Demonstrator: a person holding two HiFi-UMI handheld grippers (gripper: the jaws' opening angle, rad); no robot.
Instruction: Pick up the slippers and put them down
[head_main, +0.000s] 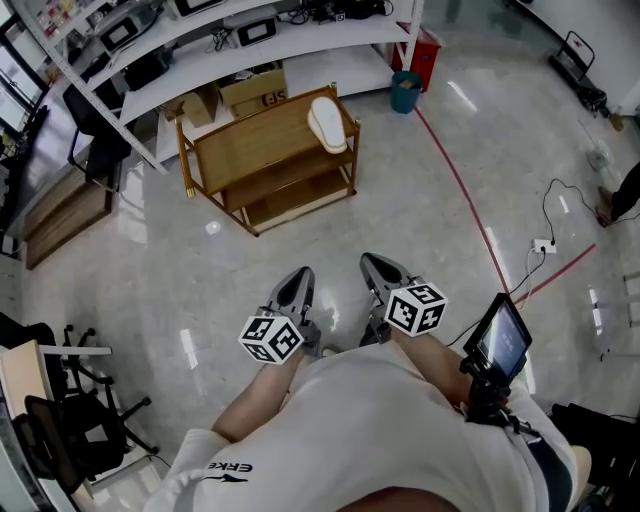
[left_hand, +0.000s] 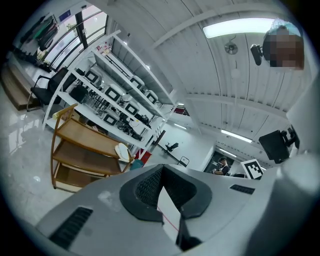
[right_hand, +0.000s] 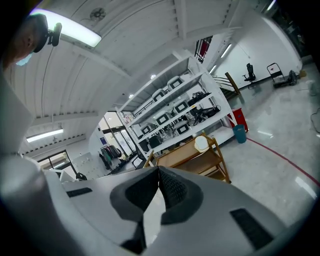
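A pair of white slippers (head_main: 327, 123) lies on the right end of the top board of a wooden rack (head_main: 262, 148), well ahead of me across the floor. Both grippers hang low in front of my body, side by side and far short of the rack. My left gripper (head_main: 297, 274) has its jaws together at the tips with nothing in them. My right gripper (head_main: 373, 262) is likewise shut and empty. The left gripper view shows the slippers (left_hand: 121, 151) on the rack (left_hand: 75, 145) beyond its jaws (left_hand: 161, 168). In the right gripper view the slippers (right_hand: 201, 143) sit above the closed jaws (right_hand: 158, 169).
White shelving (head_main: 230, 45) with equipment stands behind the rack, cardboard boxes (head_main: 252, 90) beneath it. A teal bin (head_main: 405, 92) and a red box (head_main: 420, 55) stand at its right end. A red line (head_main: 470, 200) crosses the floor. Chairs (head_main: 70, 420) are at the left, a cable with a socket (head_main: 545, 245) at the right.
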